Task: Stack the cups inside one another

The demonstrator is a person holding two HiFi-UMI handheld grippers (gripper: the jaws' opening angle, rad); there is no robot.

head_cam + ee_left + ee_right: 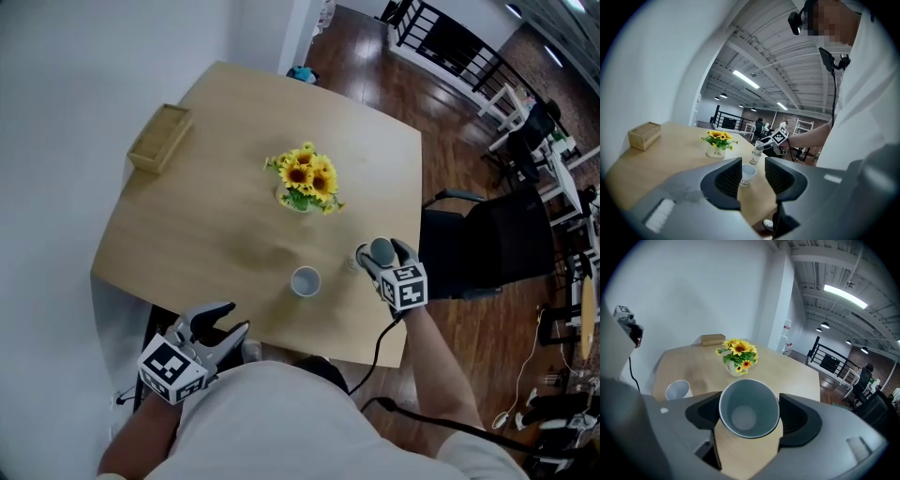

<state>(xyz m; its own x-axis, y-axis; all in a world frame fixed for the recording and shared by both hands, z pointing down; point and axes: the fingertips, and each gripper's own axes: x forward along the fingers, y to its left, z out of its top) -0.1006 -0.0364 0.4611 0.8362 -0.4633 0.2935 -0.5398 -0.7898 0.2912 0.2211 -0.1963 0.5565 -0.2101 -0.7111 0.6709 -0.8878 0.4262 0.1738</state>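
A white cup [305,281] stands upright on the wooden table [216,234] near its front edge; it also shows as the cup [677,390] at the left of the right gripper view. My right gripper [373,255] is shut on a second cup [381,249] just right of the first. In the right gripper view I look down into this held cup [749,408], pinched between both jaws of the right gripper [749,414]. My left gripper [230,321] hangs open and empty off the table's front left. The left gripper [752,176] frames the standing cup [747,174] from a distance.
A pot of sunflowers [305,183] stands mid-table behind the cups. A wooden box [159,138] lies at the far left edge. A black chair [487,248] stands right of the table. The white wall runs along the left side.
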